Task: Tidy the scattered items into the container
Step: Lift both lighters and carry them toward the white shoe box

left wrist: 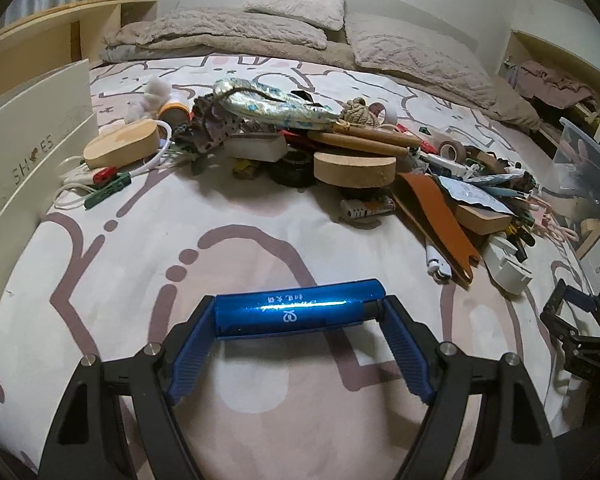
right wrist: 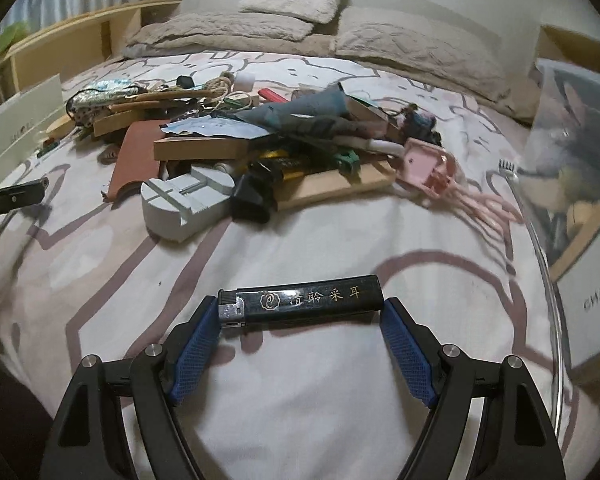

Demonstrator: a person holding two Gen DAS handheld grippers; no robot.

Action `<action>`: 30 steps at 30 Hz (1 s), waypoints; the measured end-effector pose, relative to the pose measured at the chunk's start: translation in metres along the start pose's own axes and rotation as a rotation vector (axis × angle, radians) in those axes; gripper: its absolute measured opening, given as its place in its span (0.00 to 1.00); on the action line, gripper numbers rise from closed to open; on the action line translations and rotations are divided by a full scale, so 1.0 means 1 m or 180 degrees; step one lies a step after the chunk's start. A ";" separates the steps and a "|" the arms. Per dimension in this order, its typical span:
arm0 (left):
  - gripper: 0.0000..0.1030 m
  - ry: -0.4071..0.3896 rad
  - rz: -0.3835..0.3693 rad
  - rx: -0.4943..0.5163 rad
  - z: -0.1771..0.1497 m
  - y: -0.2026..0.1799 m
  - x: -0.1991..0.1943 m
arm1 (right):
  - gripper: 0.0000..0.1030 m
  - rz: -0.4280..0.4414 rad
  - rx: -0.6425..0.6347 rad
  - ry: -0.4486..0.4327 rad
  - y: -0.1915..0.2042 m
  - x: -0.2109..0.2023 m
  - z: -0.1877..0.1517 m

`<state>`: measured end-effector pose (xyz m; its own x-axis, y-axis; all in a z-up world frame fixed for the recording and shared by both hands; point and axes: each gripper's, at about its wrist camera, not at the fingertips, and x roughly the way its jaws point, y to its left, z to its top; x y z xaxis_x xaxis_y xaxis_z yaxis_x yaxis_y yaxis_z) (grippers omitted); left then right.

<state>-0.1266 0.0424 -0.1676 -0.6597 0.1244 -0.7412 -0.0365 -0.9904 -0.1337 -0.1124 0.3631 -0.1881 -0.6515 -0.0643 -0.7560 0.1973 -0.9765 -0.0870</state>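
Left gripper (left wrist: 298,310) clamps a blue lighter (left wrist: 300,307) end to end, its long axis crosswise between the pads, held above the patterned bedsheet (left wrist: 260,232). The heap of scattered items (left wrist: 340,152) lies ahead. The clear container (left wrist: 592,168) stands at the far right of this view, beyond the other gripper. Right gripper (right wrist: 300,308) likewise clamps a black lighter (right wrist: 300,300) lengthwise across its jaws, above the sheet. The container (right wrist: 572,128) rises at its right, nearer this hand than the left; the likely next move is rightward to it.
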 end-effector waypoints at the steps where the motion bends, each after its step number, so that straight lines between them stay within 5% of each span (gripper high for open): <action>1: 0.79 -0.0007 0.0000 0.0018 0.000 0.000 -0.001 | 0.79 -0.0004 0.0028 -0.0001 0.000 -0.002 -0.001; 14: 0.79 -0.0102 -0.0128 0.0061 0.008 0.001 -0.027 | 0.79 0.0027 0.0461 0.0014 -0.006 -0.027 -0.005; 30: 0.79 -0.0337 -0.0244 0.0024 0.022 0.016 -0.080 | 0.79 0.0037 0.0587 -0.0431 -0.002 -0.088 0.033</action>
<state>-0.0904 0.0156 -0.0958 -0.7303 0.1928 -0.6554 -0.0951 -0.9787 -0.1819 -0.0795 0.3642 -0.1001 -0.7447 -0.0906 -0.6612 0.0761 -0.9958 0.0507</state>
